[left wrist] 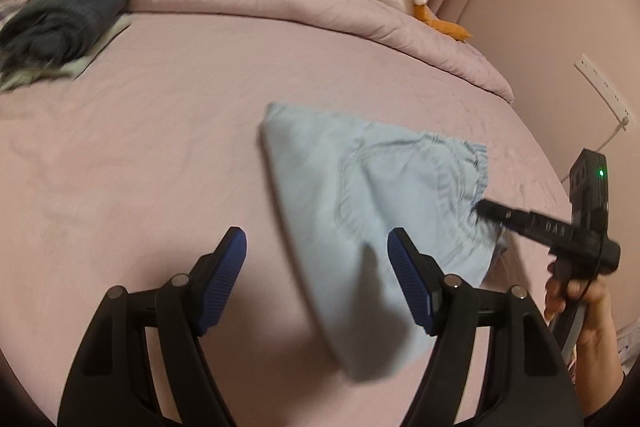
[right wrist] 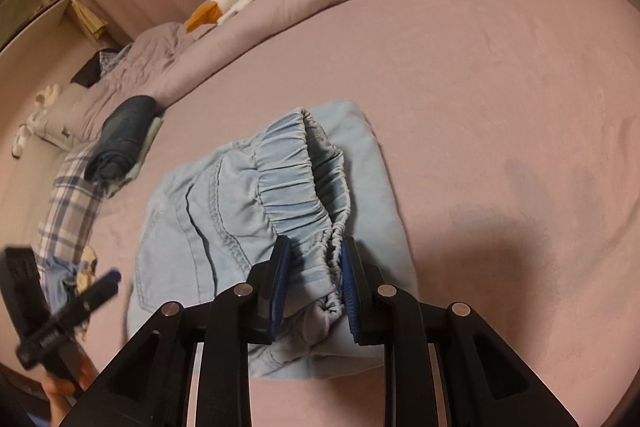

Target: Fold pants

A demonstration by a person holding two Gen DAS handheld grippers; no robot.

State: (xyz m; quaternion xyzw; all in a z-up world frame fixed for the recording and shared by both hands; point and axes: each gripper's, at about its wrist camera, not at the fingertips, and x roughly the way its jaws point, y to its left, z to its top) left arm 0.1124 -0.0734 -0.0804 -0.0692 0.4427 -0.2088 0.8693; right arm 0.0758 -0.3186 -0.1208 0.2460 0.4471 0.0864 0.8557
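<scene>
On the bed (right wrist: 480, 87), the soft, light, limp pants (right wrist: 192, 211) are pinched at the gathered waistband by the right tongs (right wrist: 316, 267), judged the firmest hold, while the left tongs (left wrist: 316, 259) are held wide and empty.

dark clothes (left wrist: 68, 15) blurred, pants (left wrist: 360, 227) smeared
</scene>
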